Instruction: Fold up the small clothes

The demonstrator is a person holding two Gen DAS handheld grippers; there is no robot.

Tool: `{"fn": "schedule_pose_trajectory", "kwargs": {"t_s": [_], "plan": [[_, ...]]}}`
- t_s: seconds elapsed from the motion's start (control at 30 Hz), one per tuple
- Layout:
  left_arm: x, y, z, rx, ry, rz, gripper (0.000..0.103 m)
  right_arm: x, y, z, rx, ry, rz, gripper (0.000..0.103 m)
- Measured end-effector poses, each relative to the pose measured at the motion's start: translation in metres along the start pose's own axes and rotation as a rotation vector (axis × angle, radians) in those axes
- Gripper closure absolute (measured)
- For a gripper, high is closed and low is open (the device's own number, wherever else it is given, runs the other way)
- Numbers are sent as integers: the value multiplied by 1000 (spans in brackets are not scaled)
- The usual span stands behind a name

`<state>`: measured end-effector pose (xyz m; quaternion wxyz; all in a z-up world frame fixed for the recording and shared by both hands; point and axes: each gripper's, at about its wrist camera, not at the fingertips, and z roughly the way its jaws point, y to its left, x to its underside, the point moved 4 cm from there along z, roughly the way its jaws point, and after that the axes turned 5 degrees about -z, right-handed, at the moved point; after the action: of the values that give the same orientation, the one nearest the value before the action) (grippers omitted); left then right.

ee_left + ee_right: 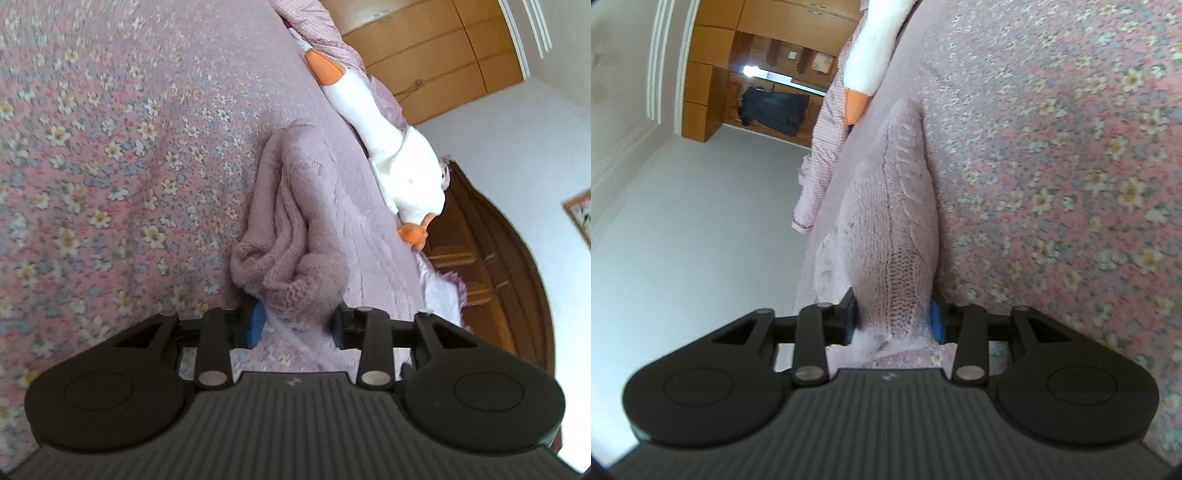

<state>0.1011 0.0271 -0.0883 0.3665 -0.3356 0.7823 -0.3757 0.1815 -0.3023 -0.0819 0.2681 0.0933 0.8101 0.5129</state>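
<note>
Left claw (298, 325) pinches the near edge of the pink knit garment (284, 229), which runs straight ahead of it over the floral bedspread (110, 147). Right claw (894, 319) clamps the same knit (894, 221) between its pads. Beyond the knit lies a white plush goose (399, 162).

The small garment (291, 236) is a thick knitted wool-like cloth, mauve, rough with ribs and cable pattern. The bedspread (110, 147) is soft printed cloth, matt. At 1 o'clock lies a plush toy (402, 166), fluffy. The wardrobe (424, 55) is smooth wood. The left gripper (297, 325) is matt black plastic with dull metal pins.
</note>
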Motion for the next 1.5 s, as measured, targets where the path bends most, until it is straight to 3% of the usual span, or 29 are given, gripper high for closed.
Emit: {"fn": "schedule_pose_trajectory", "kwargs": {"t_s": [0.03,0.13,0.2,0.4,0.47,0.57,0.6,0.7,0.83,1.03,1.13,1.27,1.5], "plan": [[2,-1,-5,-16,5,28,54,2,1,-4,14,0,-7,62],[4,-13,-21,-86,-12,118,33,5,5,-14,68,-6,-44,61],[4,-25,-36,-138,-56,194,10,8,10,-22,110,-19,-87,59],[0,-75,-80,-116,-163,528,0,6,45,-48,291,-155,-386,57],[-1,-94,-88,-116,-206,652,0,4,59,-55,273,-244,-487,55],[-2,-118,-87,-96,-239,847,0,4,84,-60,202,-363,-632,27],[-1,-124,-84,-84,-246,907,0,5,92,-61,190,-402,-677,22],[3,-128,-75,-54,-323,1008,0,10,112,-60,156,-485,-852,19],[4,-119,-51,0,-344,1049,0,18,121,-48,116,-458,-1071,20],[3,-85,-20,0,-267,1014,0,9,97,-29,158,-418,-1087,19],[6,-69,-10,-27,-272,1051,0,21,81,-16,216,-349,-1143,0],[16,-51,5,-49,-266,1089,0,35,70,-2,266,-268,-1188,0],[24,-49,8,-31,-283,1124,0,45,74,-15,227,-320,-1191,0]]}}
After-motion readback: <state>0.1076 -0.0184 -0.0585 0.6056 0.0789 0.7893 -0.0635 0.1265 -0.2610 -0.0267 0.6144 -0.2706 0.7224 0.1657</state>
